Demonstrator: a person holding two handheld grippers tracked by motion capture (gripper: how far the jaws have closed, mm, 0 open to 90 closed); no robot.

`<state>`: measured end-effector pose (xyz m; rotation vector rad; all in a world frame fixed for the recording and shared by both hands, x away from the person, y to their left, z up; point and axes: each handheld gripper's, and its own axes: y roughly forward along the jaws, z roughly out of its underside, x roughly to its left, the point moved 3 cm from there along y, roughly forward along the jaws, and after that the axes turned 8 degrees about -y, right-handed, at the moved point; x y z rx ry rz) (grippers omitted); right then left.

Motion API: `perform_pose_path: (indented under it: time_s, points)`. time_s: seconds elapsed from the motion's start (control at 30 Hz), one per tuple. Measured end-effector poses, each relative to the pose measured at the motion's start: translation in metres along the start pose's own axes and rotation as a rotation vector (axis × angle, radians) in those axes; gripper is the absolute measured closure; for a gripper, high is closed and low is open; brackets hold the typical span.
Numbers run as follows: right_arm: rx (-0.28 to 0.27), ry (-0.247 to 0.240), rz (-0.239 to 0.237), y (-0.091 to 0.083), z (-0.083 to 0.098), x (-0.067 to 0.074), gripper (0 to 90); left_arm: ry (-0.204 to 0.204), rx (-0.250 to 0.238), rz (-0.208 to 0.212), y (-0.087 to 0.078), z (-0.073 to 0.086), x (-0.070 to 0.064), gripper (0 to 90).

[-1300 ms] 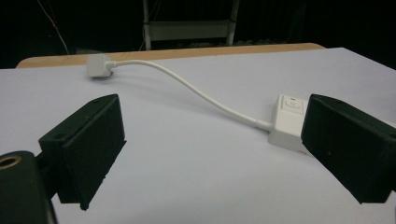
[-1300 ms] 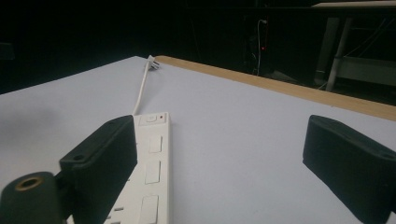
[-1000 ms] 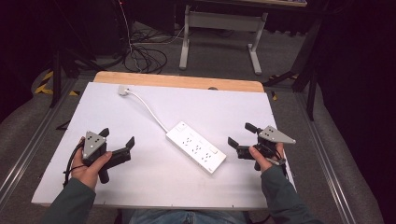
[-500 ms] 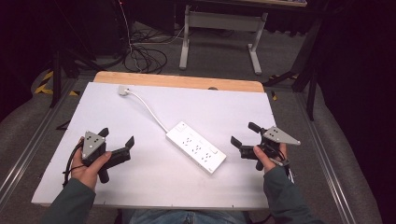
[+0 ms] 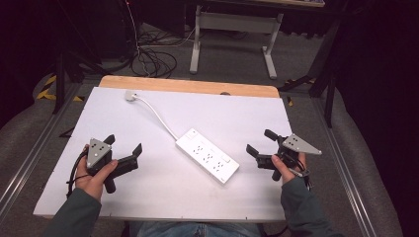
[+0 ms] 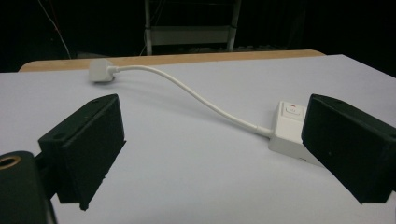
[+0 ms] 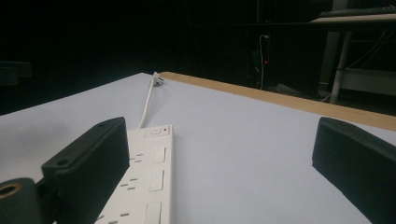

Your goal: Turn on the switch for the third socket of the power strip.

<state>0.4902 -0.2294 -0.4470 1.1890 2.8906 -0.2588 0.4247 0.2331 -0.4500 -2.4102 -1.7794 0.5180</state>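
Both of my grippers rest low over the white table (image 5: pixel 163 192), flanking a white power strip (image 5: pixel 207 155) that lies diagonally at its centre. My left gripper (image 5: pixel 124 150) sits at about 8 o'clock from the strip, jaws spread wide and holding nothing; along them, the strip's switch end (image 6: pixel 289 123) lies just inside the right jaw. My right gripper (image 5: pixel 261 142) sits at 3 o'clock, jaws equally wide and empty, the strip's socket face (image 7: pixel 149 182) running beside its left jaw. The cord (image 5: pixel 157 114) runs toward 11 o'clock, ending in an unplugged plug (image 5: pixel 130 95) near the far wooden edge (image 5: pixel 197 86). Over the last second my right gripper has drifted slightly outward and nearer me; the left has held position. I judge that no grasp has begun.
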Motion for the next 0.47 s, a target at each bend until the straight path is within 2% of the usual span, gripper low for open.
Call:
perform_pose_path:
  time_s: [0.47]
  points:
    - [-0.002, -0.004, -0.005, 0.0012, 0.0001, -0.0005, 5.1, 0.002, 0.003, -0.001, 0.0002, 0.0003, 0.0002, 6.6]
